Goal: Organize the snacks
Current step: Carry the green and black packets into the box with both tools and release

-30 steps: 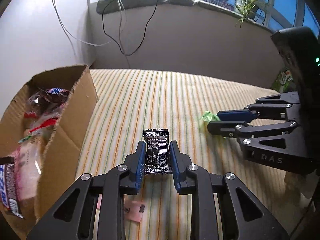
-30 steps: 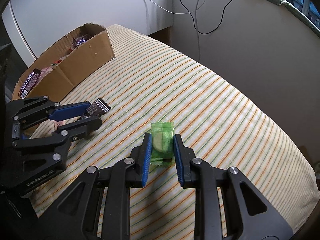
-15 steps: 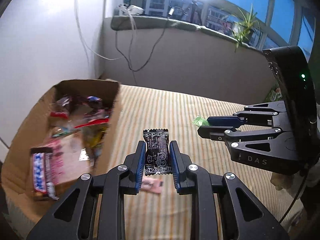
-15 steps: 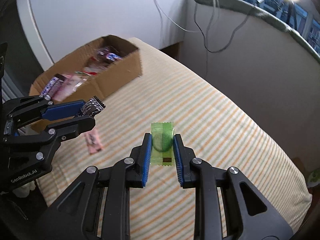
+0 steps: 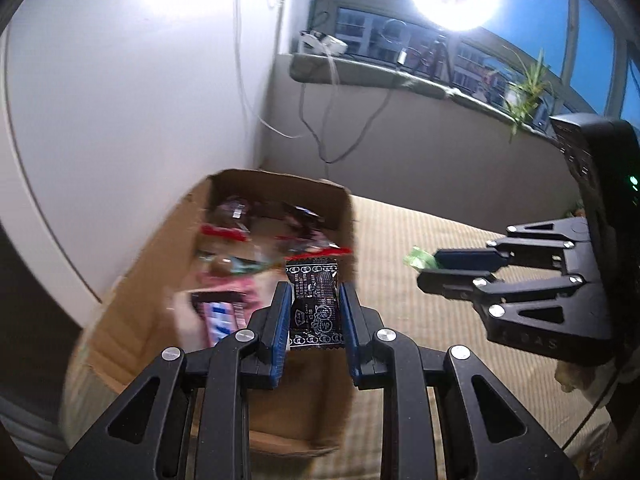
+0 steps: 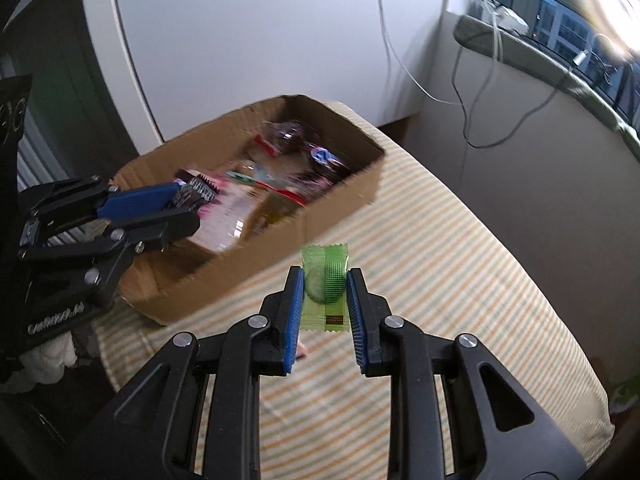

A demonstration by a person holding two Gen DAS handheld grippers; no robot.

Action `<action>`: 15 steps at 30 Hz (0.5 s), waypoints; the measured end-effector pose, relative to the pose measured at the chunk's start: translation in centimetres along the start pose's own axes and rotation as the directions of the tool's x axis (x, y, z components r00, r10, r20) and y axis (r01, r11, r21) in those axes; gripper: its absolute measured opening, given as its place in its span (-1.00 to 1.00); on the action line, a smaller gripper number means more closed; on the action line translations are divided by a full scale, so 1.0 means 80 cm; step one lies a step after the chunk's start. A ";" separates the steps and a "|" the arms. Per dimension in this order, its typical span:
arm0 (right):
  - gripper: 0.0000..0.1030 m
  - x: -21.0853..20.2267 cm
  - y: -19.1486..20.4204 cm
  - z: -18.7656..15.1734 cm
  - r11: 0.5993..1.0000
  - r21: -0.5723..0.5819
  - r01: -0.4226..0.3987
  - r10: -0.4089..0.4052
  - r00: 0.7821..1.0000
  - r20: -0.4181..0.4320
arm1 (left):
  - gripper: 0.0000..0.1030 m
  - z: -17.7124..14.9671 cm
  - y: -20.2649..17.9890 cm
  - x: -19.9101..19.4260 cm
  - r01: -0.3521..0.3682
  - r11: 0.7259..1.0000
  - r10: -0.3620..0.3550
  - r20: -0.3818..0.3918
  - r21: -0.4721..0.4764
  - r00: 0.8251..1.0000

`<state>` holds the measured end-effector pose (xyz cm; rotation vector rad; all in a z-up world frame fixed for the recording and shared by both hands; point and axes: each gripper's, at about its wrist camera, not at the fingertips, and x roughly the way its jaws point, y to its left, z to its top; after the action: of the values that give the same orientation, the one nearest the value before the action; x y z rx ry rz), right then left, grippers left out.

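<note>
A: Where do the two snacks sit right now?

B: Both are carried. The left gripper (image 5: 314, 322) is clamped on a black wrapped candy (image 5: 315, 306), standing upright between the blue pads at the centre of the left wrist view. The right gripper (image 6: 324, 304) grips a green wrapped snack (image 6: 325, 286), also upright, in the lower middle of the right wrist view.

A: And the cardboard box (image 6: 340, 196)?

B: In the left view its open top fills the centre left, directly behind and below the black candy, so I judge that hand to be over the box's near end. In the right view the box lies to the upper left of the green snack, with the striped cloth (image 6: 460, 280) under the pads; that snack looks not yet over the rim.

A: So which hand is nearer?

B: The left, by my reading. In the right view it shows at mid left, its tips over the box's left end.

A: How does the box run?

B: Its long axis runs from lower left to upper right in the right view, already holding blurred wrappers. The right hand would need to go up and left in that frame.
</note>
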<state>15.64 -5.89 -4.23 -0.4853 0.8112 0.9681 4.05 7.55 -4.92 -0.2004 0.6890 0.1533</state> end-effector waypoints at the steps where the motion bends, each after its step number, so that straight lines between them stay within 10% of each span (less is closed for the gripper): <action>1: -0.56 0.001 0.006 0.004 1.000 -0.006 -0.005 0.005 1.000 0.001 | -0.56 0.001 0.006 -0.001 -0.006 1.000 0.006 0.001 -0.001 1.000; 15: -0.56 0.025 0.066 0.036 0.997 -0.053 -0.061 0.061 0.998 -0.009 | -0.56 0.016 0.055 0.009 -0.034 0.999 0.034 0.000 -0.014 0.999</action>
<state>12.77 -0.26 -4.08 -0.5126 0.8123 1.0470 4.50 12.18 -4.97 -0.2023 0.6912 0.1910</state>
